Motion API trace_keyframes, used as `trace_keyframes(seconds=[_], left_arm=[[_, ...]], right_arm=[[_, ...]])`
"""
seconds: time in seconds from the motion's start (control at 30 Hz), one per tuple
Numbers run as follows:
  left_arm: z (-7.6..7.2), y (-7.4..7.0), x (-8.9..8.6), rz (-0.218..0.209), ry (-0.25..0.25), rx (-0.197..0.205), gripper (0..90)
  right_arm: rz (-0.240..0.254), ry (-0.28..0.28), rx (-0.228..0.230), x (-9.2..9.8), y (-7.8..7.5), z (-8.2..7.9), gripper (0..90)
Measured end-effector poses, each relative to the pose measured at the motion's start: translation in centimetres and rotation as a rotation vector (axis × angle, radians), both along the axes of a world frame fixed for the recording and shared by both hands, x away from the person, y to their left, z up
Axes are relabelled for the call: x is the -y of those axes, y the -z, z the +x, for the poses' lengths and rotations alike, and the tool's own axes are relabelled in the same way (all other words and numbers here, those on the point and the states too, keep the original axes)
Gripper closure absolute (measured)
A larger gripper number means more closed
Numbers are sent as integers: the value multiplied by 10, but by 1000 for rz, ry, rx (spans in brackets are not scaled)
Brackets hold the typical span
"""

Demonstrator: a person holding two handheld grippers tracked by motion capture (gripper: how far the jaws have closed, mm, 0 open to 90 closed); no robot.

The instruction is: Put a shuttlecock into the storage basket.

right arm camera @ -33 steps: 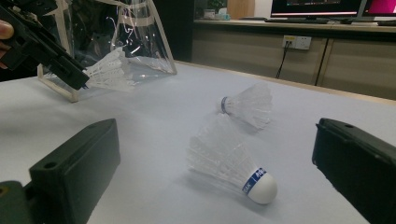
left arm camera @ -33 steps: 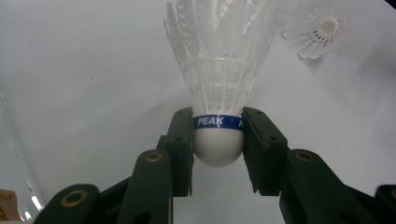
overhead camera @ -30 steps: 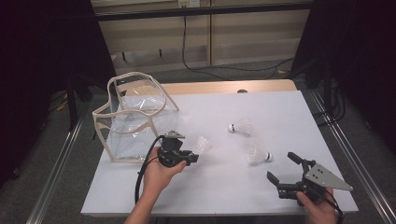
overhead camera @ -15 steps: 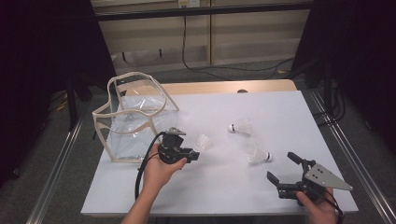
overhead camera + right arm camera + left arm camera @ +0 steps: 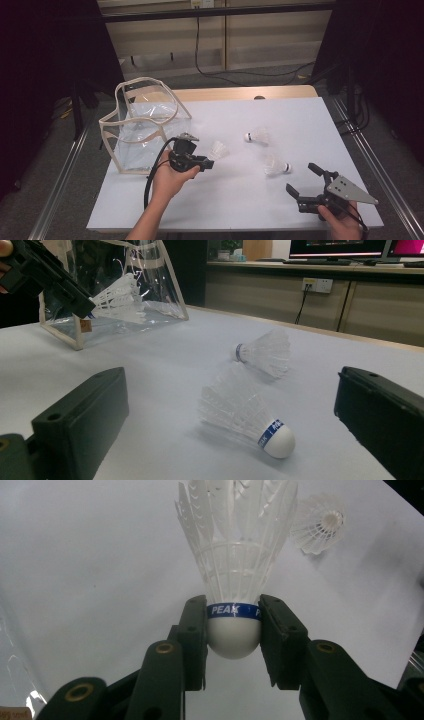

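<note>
The left gripper (image 5: 206, 162) has a white shuttlecock (image 5: 235, 585) pinched between its two black jaws. The jaws are closed only partway and press on both sides of the round cork tip, right at the blue band. The feathers stick straight out in front of the gripper. It is lifted off the white table (image 5: 225, 200), and the clear bag (image 5: 145, 125) with the beige edge sits just behind and beside this gripper, with its top open.

A shuttlecock is very light. The cork tip is firm and smooth, so it is the best spot to grab. The feathers are thin and could bend or snap if squeezed, so the jaws should stay off them.

The right gripper (image 5: 305, 182) rests low on the table with its jaws wide apart and nothing in them. A second shuttlecock (image 5: 245, 412) lies on its side just in front of it, and a third shuttlecock (image 5: 265, 354) lies a bit farther on.
</note>
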State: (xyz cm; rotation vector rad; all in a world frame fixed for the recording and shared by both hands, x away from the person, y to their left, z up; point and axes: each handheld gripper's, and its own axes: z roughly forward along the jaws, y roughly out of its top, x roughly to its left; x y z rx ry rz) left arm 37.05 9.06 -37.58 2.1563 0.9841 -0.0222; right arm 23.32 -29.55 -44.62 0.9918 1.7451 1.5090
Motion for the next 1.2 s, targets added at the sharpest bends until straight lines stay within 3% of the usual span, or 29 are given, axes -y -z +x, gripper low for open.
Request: trace_keyframes(seconds=[1.2], left_arm=[[13,-27,-9,32,16,-6,656]], right_arm=[[0,0,2,0,0,-1,6]])
